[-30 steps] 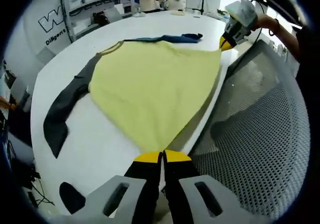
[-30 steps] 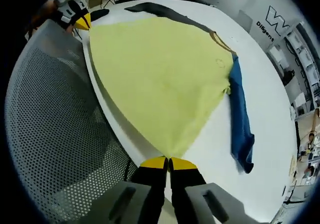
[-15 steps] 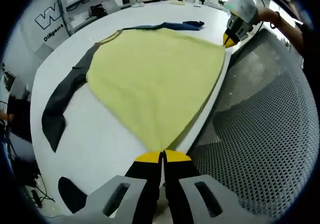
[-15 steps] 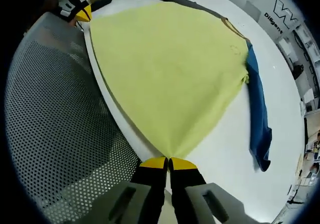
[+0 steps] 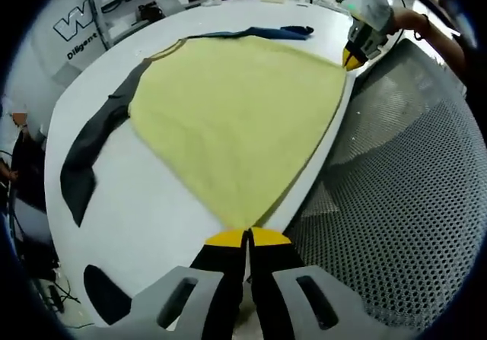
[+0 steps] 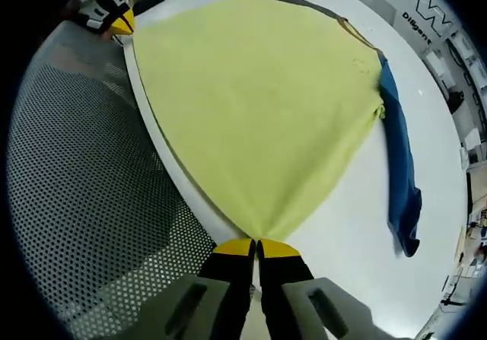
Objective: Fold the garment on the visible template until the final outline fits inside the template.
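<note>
Both grippers pinching the hem corners of a soft yellow top stretched over the counter edge

Nearest, at 6 o'clock in the left gripper view, the left gripper (image 5: 247, 237) has its yellow-tipped jaws pressed together on one hem corner of the pale yellow knit garment with one dark grey sleeve and one blue sleeve (image 5: 236, 119); in the right gripper view the right gripper (image 6: 256, 244) pinches the other hem corner the same way. The cloth spreads flat from there over the white round-edged counter (image 5: 144, 218), with the perforated grey mesh surface (image 5: 396, 203) beside it. Farther off, the grey sleeve (image 5: 87, 150) trails toward 9 o'clock and the blue sleeve (image 6: 399, 165) lies toward 3 o'clock. It looks light, limp and likely to sag or wrinkle, so corners and seams seem the sound places to hold. I can't make out a template.
</note>
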`<move>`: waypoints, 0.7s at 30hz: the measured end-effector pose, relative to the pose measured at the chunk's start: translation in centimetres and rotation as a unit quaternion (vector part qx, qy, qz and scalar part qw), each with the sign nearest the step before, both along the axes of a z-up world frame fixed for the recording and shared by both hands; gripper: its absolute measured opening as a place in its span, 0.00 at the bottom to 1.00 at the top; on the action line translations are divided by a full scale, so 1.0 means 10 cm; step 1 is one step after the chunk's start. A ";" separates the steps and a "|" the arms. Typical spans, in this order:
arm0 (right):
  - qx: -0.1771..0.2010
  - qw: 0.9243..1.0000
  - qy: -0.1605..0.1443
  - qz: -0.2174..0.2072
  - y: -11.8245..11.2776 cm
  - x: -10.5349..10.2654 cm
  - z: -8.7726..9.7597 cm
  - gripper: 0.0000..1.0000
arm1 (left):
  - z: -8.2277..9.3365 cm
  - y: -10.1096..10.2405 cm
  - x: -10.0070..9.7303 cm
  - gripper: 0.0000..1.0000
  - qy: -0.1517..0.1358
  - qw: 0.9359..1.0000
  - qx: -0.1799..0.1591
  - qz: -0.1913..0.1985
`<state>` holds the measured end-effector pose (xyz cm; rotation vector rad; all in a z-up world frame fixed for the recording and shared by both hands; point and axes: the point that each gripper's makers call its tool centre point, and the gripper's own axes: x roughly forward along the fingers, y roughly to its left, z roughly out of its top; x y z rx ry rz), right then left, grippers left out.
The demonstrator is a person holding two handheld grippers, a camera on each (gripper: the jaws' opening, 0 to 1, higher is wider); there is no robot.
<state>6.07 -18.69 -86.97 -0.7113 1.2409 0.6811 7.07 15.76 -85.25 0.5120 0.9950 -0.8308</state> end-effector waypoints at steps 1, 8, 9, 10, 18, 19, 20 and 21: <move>0.000 1.000 0.000 0.000 0.00 0.00 0.00 0.00 | -0.01 0.00 0.00 0.00 0.001 1.000 0.001 -0.001; 0.005 1.000 0.002 -0.027 -0.01 0.00 -0.02 0.00 | -0.11 0.07 -0.05 0.00 0.013 1.000 0.023 0.005; 0.008 0.999 0.002 -0.034 -0.01 0.01 -0.02 0.00 | -0.11 0.08 -0.06 0.00 0.013 1.000 0.022 0.007; 0.010 0.999 0.003 -0.040 -0.01 0.01 -0.02 0.00 | -0.12 0.10 -0.06 0.00 0.013 1.000 0.022 0.010; 0.021 0.998 0.002 -0.056 0.00 0.02 -0.02 0.00 | -0.01 0.02 -0.04 0.00 0.007 0.999 -0.035 0.037; 0.024 0.998 0.001 -0.057 0.01 0.02 0.00 0.02 | 0.04 -0.01 -0.02 0.00 0.003 0.997 -0.051 0.049; 0.032 0.997 -0.011 -0.068 0.02 0.06 0.02 0.05 | 0.06 -0.01 -0.01 0.00 0.001 0.997 -0.059 0.056; 0.037 0.997 -0.017 -0.073 0.02 0.08 0.04 0.10 | 0.08 -0.01 0.01 0.00 -0.001 0.996 -0.063 0.057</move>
